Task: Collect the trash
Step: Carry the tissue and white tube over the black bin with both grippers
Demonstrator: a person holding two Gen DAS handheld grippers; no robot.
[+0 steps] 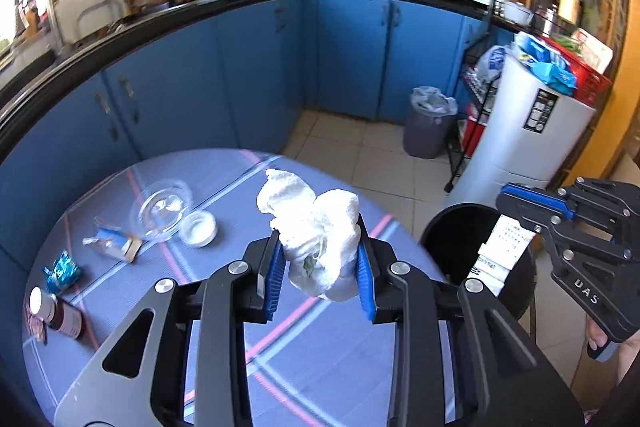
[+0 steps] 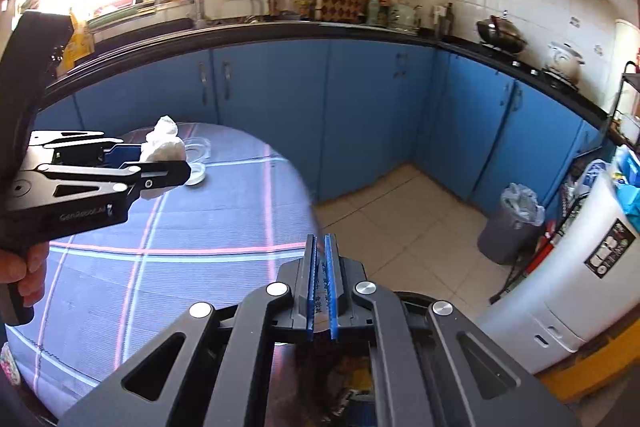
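Left wrist: gripper (image 1: 322, 267) around tissue wad (image 1: 316, 235)

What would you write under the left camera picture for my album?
Left claw squeezes a crumpled tissue above the table, black bin nearby.

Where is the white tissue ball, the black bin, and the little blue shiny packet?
white tissue ball (image 1: 316, 227), left wrist view, on its crumpled middle between the claw's blue pads.
black bin (image 1: 444, 227), left wrist view, on its near-left rim.
blue shiny packet (image 1: 63, 271), left wrist view, on its foil face.
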